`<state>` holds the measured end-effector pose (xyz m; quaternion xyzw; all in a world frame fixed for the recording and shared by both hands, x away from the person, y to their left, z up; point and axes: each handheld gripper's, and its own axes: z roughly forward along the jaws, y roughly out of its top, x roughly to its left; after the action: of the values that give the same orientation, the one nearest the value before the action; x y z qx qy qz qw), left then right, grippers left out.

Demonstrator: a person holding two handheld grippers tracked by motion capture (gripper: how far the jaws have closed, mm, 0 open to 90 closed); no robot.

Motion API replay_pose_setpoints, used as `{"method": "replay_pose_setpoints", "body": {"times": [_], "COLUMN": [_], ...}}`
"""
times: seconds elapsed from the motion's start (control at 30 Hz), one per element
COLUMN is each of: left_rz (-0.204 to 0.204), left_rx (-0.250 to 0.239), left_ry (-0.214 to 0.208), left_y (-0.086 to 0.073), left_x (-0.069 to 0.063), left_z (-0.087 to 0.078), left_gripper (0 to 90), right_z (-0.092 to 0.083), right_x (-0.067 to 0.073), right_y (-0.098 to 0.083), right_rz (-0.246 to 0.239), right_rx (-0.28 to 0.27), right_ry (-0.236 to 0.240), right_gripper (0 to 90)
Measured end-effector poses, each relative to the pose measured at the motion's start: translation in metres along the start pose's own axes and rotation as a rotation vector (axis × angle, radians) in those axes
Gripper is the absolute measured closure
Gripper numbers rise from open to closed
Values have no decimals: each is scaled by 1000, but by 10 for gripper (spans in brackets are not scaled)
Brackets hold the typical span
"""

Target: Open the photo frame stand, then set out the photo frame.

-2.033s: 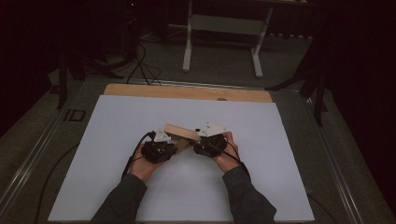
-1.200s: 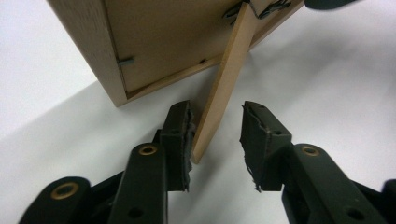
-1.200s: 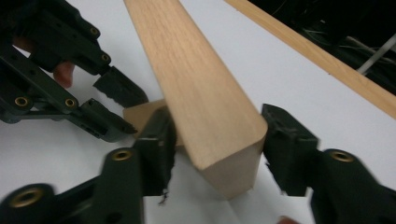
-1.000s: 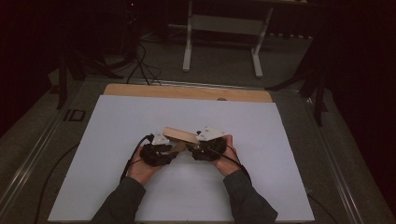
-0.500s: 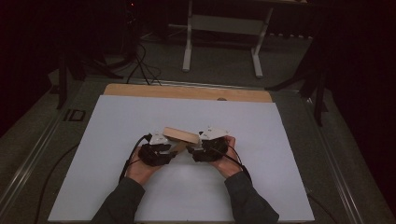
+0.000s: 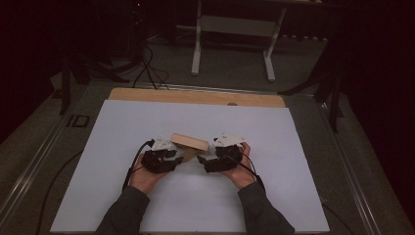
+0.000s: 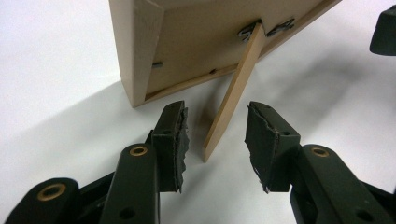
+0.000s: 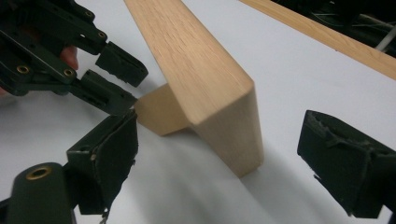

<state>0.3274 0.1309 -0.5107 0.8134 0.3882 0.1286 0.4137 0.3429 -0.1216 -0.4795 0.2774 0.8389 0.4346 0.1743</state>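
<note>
Since the earlier frames, the right gripper (image 6: pixel 209 161) has drawn back from the wooden picture frame (image 6: pixel 190 143), its fingers having just been opening; in the right gripper view they now stand wide on either side of the frame's near corner, touching nothing. The frame itself has not shifted.

It stands tilted near the middle of the white worktop (image 6: pixel 122 127), between the two grippers, propped on its back stand (image 7: pixel 232 95). The stand's foot rests on the worktop just in front of the left gripper (image 7: pixel 215 135), whose fingers (image 7: pixel 172 135) are parted either side of that foot without pressing on it. So neither gripper holds anything.

Judged from this, the step in hand is setting the frame upright on its stand and letting go: the right side is released, while the left lingers at the stand, perhaps checking its angle. Next, both hands should back straight away from the frame, keeping the fingers clear of the stand. A brush against that thin strip could fold it and tip the frame flat.
</note>
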Motion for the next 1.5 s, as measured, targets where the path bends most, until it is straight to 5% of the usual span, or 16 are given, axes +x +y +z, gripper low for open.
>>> {"method": "replay_pose_setpoints", "body": {"times": [0.8, 0.97, 1.27, 1.5], "left_rz": [8, 17, 22, 23], "left_rx": [-53, -57, -63, -69], "left_ry": [5, 11, 14, 18], "left_y": [7, 9, 11, 12], "left_x": [-2, -4, -5, -6], "left_z": [-16, -17, -19, -21], "left_gripper": [617, 626, 627, 654], "right_z": [-10, -11, -12, -12], "right_x": [-4, -6, -9, -13], "right_y": [-13, -17, -18, -20], "right_rz": [29, 35, 59, 96], "right_rx": [4, 4, 10, 3], "right_ry": [18, 10, -19, -24], "right_gripper": [140, 188, 139, 304]}}
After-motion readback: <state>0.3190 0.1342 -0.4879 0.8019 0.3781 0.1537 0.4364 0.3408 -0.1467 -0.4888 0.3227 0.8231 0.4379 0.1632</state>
